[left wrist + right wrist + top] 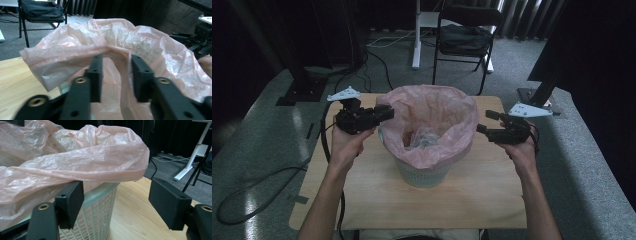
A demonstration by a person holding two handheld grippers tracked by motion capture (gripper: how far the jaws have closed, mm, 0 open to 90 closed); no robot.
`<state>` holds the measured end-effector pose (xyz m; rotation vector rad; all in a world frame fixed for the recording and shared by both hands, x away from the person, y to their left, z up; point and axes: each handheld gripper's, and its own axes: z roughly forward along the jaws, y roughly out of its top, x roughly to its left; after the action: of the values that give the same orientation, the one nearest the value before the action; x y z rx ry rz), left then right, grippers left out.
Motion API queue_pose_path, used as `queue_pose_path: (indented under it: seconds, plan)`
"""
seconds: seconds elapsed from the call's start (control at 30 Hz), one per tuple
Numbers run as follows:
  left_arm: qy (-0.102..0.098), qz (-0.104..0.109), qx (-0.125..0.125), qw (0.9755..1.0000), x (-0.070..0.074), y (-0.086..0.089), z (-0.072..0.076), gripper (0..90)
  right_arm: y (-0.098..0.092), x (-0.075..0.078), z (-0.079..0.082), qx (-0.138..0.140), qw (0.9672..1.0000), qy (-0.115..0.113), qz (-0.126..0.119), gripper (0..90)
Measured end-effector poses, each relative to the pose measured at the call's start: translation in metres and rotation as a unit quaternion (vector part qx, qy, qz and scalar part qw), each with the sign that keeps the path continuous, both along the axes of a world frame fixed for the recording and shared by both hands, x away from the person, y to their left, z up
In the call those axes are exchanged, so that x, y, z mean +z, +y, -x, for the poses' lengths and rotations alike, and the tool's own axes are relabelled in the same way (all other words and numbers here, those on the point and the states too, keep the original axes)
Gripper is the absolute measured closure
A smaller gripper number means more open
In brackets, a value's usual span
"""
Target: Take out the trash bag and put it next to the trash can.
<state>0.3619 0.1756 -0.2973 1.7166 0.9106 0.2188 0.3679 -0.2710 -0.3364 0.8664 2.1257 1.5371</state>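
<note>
A white mesh basket (422, 172) stands mid-table, lined with a pink plastic bag (432, 105) whose rim folds over the top. Something crumpled and pale (424, 137) lies inside the bag. My left gripper (384, 114) is at the bag's left rim. In the left gripper view a fold of the bag (117, 53) arches between the jaws of the left gripper (117, 62), with a gap still showing between the pads. My right gripper (483, 121) stands open just off the right rim. In the right gripper view its jaws (115, 195) straddle bare table beside the basket (100, 215), under the bag's overhang (100, 162).
The wooden table (482, 200) has bare surface in front of and beside the basket. Beyond it on the carpet stand a black chair (464, 35) and a white desk leg (416, 40); cables (377, 60) run across the floor, and dark stands flank the table's far corners.
</note>
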Motion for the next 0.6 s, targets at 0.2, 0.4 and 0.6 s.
queue_pose_path:
  seconds: [0.2,0.4,0.6]
  plan:
    - [0.004,-0.001,-0.003,1.0000,0.004,-0.005,-0.012,89.3,0.007,0.002,-0.006,-0.002,0.9999,-0.003,0.010,25.3]
    - [-0.033,0.005,-0.041,0.9986,0.026,-0.021,-0.015,89.5,0.028,0.007,-0.016,-0.007,0.9991,-0.013,0.040,23.5]
    - [-0.056,0.008,-0.063,0.9964,0.044,-0.033,-0.013,89.5,0.038,0.022,-0.020,-0.001,0.9992,-0.034,0.021,23.1]
